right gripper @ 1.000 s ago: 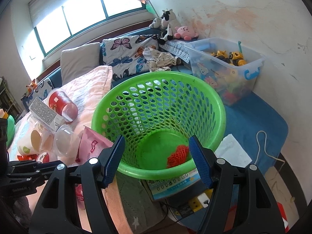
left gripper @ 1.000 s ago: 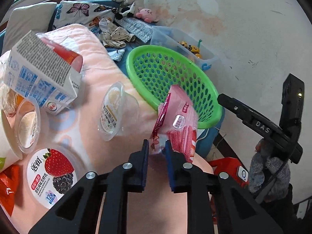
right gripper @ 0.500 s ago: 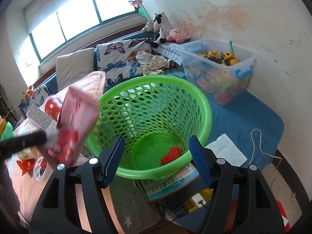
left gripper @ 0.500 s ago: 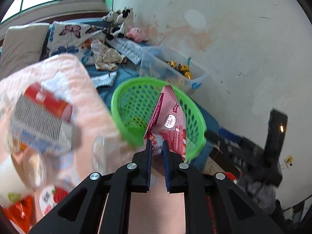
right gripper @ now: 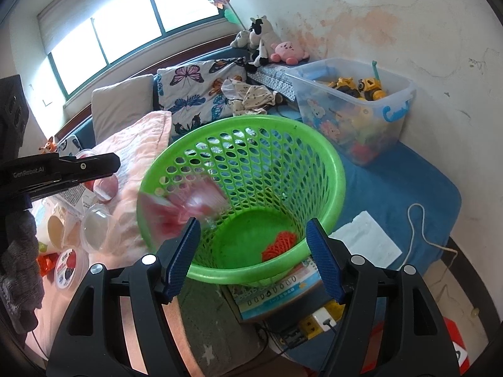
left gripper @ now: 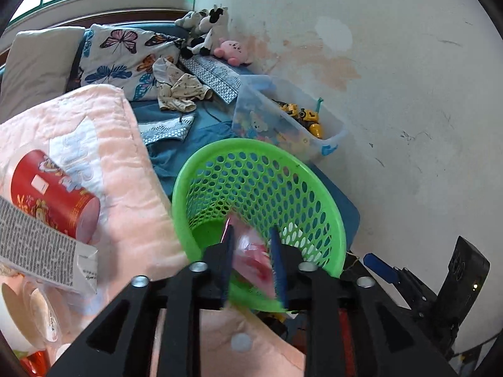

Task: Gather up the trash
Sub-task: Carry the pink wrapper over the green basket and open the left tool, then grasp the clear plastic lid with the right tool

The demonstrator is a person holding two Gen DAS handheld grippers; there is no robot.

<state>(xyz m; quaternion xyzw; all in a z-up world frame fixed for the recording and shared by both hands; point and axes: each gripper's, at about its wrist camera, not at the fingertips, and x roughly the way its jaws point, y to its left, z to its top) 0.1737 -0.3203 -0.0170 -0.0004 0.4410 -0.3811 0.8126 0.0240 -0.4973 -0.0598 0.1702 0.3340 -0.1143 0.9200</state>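
Now the pink wrapper (left gripper: 251,259) falls between the opening left tongs (left gripper: 251,260).

A lived-in home bedroom: a butterfly pillow (right gripper: 201,94) on a blue-sheeted bed (right gripper: 393,182), plush toys (right gripper: 267,44) under the window (right gripper: 125,34), a clear bin of toy trucks (right gripper: 355,106) (wall paint stained behind it).

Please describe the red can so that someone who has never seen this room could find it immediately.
Start at the green basket beside the bed. On its left lies a pink quilt, and the red can lies on its side there, next to a grey-printed carton. It is the only red cylinder; the trash around it is clear cups or boxes.
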